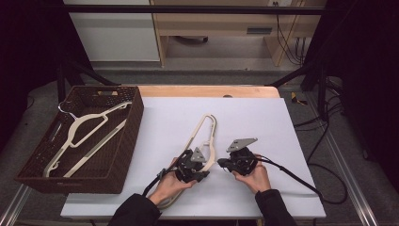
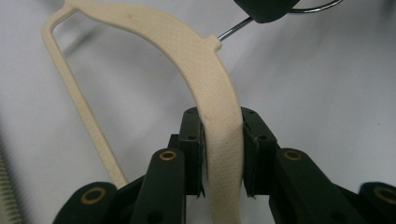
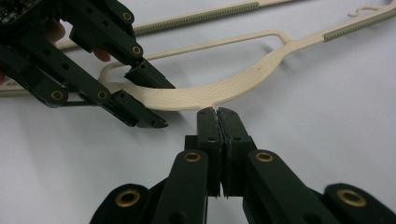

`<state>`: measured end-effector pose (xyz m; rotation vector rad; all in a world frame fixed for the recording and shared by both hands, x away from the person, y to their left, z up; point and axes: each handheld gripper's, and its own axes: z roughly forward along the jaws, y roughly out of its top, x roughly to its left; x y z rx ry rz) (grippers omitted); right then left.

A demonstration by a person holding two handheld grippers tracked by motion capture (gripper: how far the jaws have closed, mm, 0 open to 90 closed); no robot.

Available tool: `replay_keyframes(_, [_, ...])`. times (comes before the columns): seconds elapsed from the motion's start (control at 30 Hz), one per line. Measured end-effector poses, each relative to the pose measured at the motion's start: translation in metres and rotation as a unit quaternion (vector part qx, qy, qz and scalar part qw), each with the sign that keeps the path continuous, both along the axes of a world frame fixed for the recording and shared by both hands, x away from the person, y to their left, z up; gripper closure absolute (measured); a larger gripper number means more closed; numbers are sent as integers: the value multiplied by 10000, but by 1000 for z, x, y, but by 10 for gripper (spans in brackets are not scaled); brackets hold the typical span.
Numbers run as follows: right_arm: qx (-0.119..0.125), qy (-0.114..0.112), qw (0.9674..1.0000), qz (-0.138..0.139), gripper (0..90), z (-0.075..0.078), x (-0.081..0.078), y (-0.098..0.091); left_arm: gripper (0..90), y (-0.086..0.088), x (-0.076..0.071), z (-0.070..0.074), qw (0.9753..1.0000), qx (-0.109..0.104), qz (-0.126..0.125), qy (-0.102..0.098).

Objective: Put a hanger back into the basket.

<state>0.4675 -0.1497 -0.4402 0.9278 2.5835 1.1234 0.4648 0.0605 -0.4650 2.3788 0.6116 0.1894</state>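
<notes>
Fingers (image 2: 191,140) of your left gripper (image 2: 223,154) were clamped on the cream hanger's (image 2: 196,60) broad curved shoulder, with that hanger lying flat on the white tabletop (image 1: 263,122) just right of the brown wicker basket (image 1: 134,122), which held another cream hanger (image 1: 89,129). To the right, your right gripper (image 3: 217,112) had its fingers pressed together on the hanger's thin wire hook (image 2: 233,29), beside the shoulder.
</notes>
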Motion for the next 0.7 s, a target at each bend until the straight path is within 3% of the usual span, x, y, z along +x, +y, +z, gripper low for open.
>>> replay_keyframes(0.2, [143,-92,9999,24,880,4,-1,-2,734,0,-3,4,9999,-56,107,-95])
replay_keyframes(0.4, [449,-344,9984,-29,735,18,-9,-11,739,3,-4,8,9997,-67,209,-114])
replay_keyframes(0.5, [693,-590,9957,-163,672,32,-16,-21,741,5,-5,12,9995,-87,257,-137])
replay_keyframes(0.7, [1154,-1106,9856,-554,530,56,-29,-55,747,12,-5,22,9991,-152,350,-206])
